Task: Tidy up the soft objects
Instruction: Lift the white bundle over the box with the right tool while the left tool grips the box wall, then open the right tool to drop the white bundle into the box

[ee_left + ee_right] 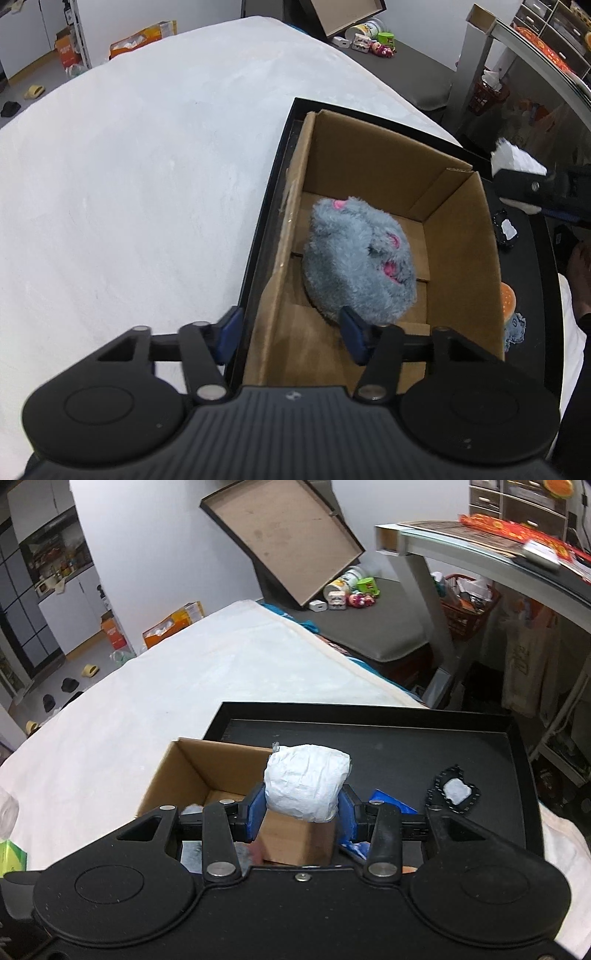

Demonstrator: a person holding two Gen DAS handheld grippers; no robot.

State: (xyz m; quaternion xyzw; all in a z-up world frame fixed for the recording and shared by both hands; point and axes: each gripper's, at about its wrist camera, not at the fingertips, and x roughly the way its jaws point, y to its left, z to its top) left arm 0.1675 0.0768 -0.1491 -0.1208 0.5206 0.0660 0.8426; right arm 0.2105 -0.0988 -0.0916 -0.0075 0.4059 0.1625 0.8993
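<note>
An open cardboard box [461, 236] stands in a black tray [258, 236] on a white bed. A grey plush toy with pink spots [360, 260] lies inside the box. My left gripper [291, 338] is open and empty above the box's near left wall, close to the plush. My right gripper [302, 814] is shut on a soft white bundle [306, 781] and holds it above the box's right wall [295, 834]. The right gripper and bundle also show in the left wrist view [517, 162].
In the tray [369, 738] right of the box lie a black-edged white pad [454, 790], a blue packet [391, 801], an orange plush [508, 299] and a small grey plush [515, 326]. The white bed [129, 184] spreads left. A desk [480, 550] stands at right.
</note>
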